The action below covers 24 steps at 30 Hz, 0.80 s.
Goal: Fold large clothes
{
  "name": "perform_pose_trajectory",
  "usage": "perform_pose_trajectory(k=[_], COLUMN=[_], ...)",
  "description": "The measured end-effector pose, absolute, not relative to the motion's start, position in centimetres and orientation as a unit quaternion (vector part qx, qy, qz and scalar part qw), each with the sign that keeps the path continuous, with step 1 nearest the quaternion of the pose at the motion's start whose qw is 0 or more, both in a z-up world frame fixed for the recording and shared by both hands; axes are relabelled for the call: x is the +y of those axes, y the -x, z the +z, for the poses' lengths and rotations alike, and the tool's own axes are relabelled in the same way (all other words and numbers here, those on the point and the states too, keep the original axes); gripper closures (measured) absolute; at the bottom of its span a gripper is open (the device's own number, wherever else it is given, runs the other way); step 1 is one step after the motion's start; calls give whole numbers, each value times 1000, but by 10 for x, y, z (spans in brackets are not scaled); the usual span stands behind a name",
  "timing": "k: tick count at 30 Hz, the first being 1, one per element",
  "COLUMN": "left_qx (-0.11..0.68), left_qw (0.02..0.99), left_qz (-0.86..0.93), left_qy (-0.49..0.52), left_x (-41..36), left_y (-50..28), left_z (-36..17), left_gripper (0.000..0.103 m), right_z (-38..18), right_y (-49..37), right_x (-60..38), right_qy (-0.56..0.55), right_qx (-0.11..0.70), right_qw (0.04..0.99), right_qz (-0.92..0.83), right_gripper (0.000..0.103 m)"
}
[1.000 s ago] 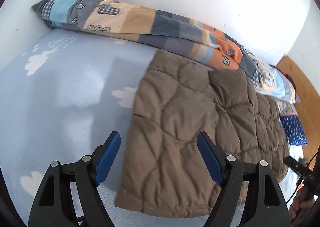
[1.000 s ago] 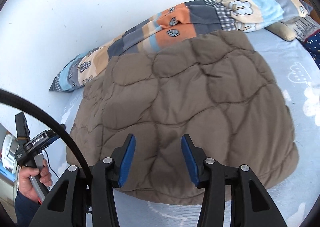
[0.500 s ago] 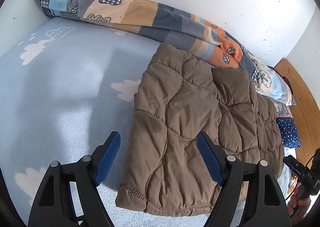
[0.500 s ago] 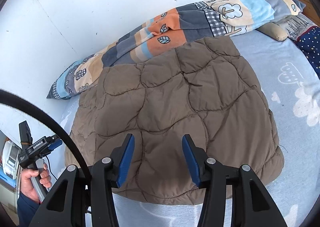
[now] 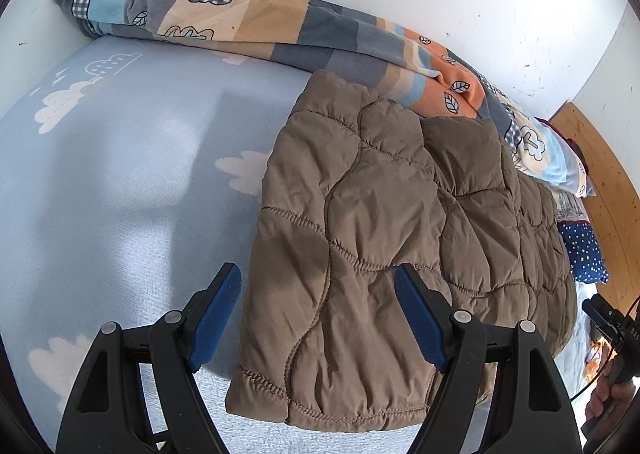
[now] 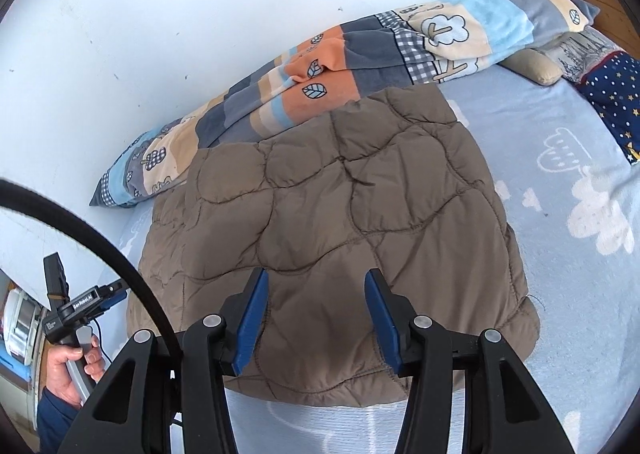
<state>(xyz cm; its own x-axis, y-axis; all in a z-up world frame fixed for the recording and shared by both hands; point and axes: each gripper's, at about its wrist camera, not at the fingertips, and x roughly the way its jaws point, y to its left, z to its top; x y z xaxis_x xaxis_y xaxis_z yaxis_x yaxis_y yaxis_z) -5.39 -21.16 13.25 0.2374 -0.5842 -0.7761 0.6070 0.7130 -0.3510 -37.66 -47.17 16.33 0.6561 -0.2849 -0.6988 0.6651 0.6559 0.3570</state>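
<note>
Quilted brown jacket (image 5: 400,246) is lying folded on the cloud-print bed (image 5: 120,181), spreading beneath both tongs: left tongs (image 5: 318,318) and right tongs (image 6: 314,320) are hovering released, grasping nothing.

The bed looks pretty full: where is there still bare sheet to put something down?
Bare cloud-print sheet lies left of the brown quilted jacket, below the patchwork blanket. Another patch lies right of the jacket, before the star-print pillow. Along the wall it is crowded: the blanket touches the jacket's far edge.
</note>
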Motion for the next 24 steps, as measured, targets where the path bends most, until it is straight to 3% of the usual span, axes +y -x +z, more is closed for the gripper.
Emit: perform_pose_trajectory(k=[9, 24], left_qx=[507, 633], left_qw=[761, 607], left_qz=[-402, -467], left_qy=[-32, 112], left_x=[-210, -202], left_y=[29, -48], left_z=[126, 58], left_gripper=[25, 25], right_z=[163, 164], right_y=[384, 390], right_x=[-478, -480], right_qy=[-326, -316], right_qx=[303, 306], right_qw=[851, 855], right_qz=[-279, -275], right_gripper=[48, 46])
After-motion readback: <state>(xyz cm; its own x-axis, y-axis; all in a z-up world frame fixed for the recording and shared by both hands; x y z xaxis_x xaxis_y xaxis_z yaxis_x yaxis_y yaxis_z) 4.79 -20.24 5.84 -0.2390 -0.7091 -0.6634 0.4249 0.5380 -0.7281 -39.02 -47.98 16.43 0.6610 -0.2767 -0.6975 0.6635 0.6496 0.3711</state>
